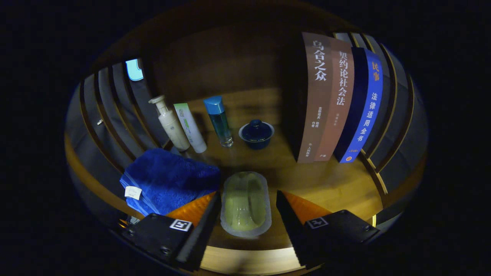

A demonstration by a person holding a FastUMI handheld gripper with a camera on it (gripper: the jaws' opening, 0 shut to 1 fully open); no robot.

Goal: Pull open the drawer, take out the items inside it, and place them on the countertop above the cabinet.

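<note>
A translucent oval soap dish (245, 205) with a pale yellow-green bar inside lies on the wooden countertop (326, 182), right between my fingers. My gripper (248, 193) is open around it. The left finger (209, 218) sits close against the dish's side, and a thin gap shows between the dish and the right finger (285, 214). A folded blue towel (168, 180) with a small white tag rests on the countertop just left of the dish, beside the left finger.
Beyond the dish stand a cream pump bottle (170, 122), a white tube (190, 128), a blue-capped bottle (219, 120) and a dark blue lidded cup (256, 133). Upright books (337, 99) stand at the right. Slatted panels (115, 111) close in both sides.
</note>
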